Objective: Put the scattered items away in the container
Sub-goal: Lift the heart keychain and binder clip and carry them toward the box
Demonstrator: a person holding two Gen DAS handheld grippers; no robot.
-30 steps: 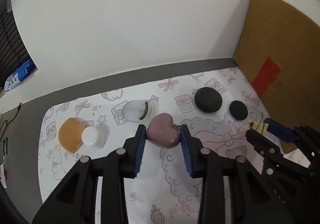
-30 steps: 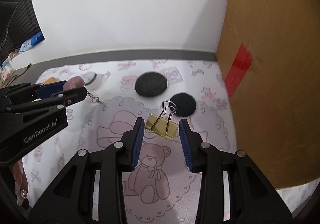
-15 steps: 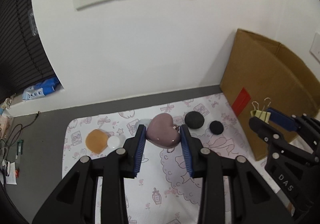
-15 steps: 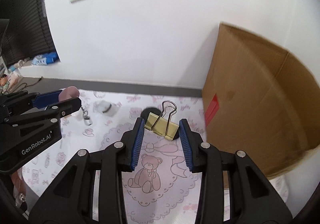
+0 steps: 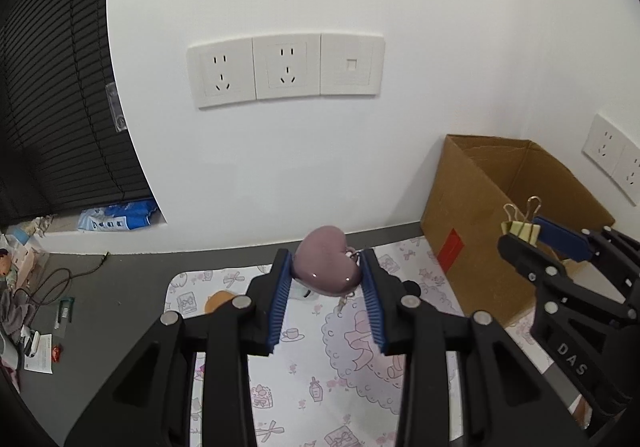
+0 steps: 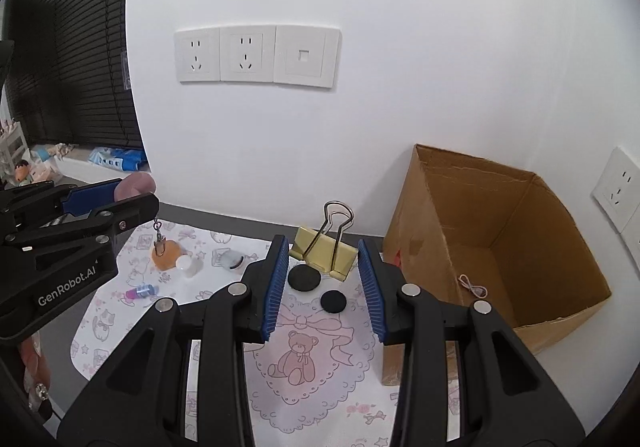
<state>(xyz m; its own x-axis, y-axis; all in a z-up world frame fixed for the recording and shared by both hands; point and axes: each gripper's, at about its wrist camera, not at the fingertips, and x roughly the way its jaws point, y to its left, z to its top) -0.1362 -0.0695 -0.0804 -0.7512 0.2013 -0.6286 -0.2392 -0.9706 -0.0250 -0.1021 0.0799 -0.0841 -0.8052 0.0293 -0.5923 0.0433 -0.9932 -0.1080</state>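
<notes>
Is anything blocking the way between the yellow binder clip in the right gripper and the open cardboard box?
Nothing visible does. The right gripper holds the binder clip above the mat, and the cardboard box stands open-topped to its right, with only a thin cord inside.

Left gripper (image 5: pixel 325 289): black moulded plastic linkage frame with triangular cut-outs, ribbed blue rubber finger pads (image 5: pixel 279 301), round silver screws at the pivots. Side plate lettered "GenRobot.AI" in white, legible from the right wrist view.

Right gripper (image 6: pixel 323 285): identical black frame, blue pads, silver screws. Side plate marked "DAS" in white.
</notes>
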